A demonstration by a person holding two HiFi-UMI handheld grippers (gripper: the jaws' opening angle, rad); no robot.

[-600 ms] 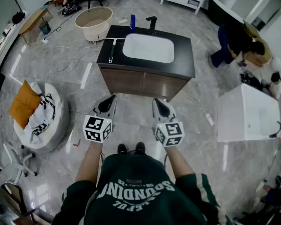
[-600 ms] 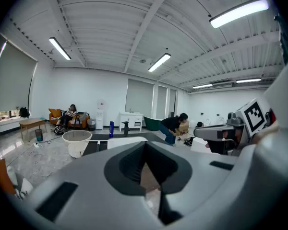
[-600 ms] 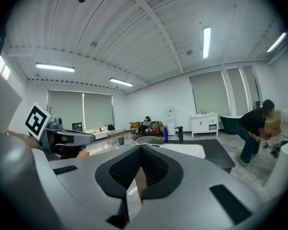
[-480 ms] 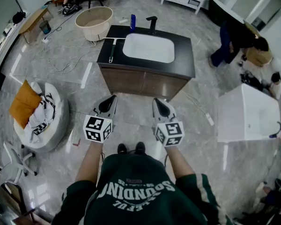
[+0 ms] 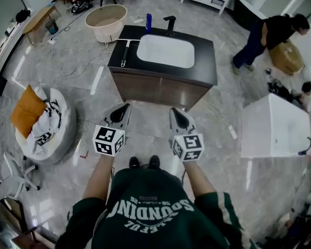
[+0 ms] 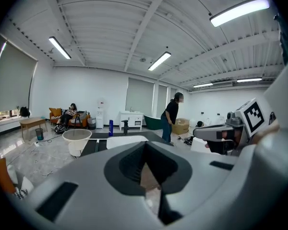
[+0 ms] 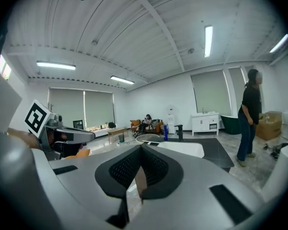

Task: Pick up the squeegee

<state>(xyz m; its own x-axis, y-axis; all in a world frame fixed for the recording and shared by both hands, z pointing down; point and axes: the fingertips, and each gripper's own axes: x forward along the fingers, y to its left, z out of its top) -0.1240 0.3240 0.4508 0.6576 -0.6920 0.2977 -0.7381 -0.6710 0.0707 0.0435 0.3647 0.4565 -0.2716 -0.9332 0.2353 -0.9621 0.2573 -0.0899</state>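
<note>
Squeegee lying along the desk's left edge, beside its white sink, blue bottle at the desk's back edge, open floor before the desk, left gripper and right gripper both closed on nothing, well short of the desk.

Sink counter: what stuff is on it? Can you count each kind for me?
squeegee: 1
blue bottle: 1
black faucet: 1
white basin: 1
Total: 4
</note>
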